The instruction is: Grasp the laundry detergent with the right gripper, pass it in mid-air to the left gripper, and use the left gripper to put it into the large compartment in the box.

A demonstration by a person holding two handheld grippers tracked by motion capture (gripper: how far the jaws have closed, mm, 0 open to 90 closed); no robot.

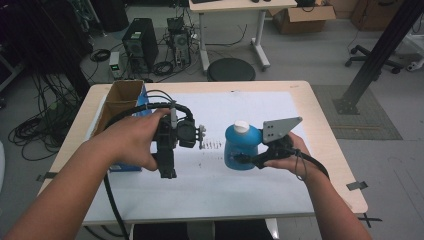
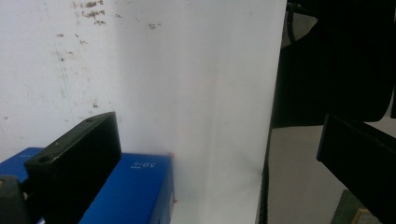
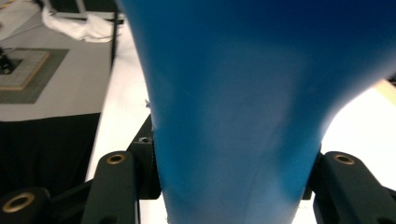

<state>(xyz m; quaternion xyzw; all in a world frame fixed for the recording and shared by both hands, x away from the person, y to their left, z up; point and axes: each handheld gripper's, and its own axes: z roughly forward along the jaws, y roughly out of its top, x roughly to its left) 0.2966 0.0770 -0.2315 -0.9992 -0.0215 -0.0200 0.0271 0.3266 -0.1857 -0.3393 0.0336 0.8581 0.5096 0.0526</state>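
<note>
The right gripper (image 1: pixel 243 159) was clamped on a blue bottle (image 1: pixel 239 147) with a white cap (image 1: pixel 241 126); the bottle stood upright on the white sheet (image 1: pixel 235 190) covering the desk (image 1: pixel 320 125), right of centre. In the right gripper view the bottle's blue body (image 3: pixel 233 116) sat squarely between the two black jaws, which pressed against it on either side. The grey three-cornered plate (image 1: pixel 280 127) on top of this gripper lay just beside the bottle's shoulder, and the right hand (image 1: pixel 290 152) held the gripper from behind.

The left gripper (image 1: pixel 167 172) pointed downward over the sheet, held by the left hand (image 1: pixel 135 140), well apart from the bottle. In the left gripper view its jaws stood wide apart with nothing between them; the white sheet (image 2: pixel 187 93) showed in the gap, and a blue box (image 2: pixel 130 191) lay by the left jaw. A row of small dark marks (image 1: pixel 212 145) lay on the sheet between the two grippers. An open cardboard box (image 1: pixel 120 100) stood at the desk's left edge, beyond the left hand.
</note>
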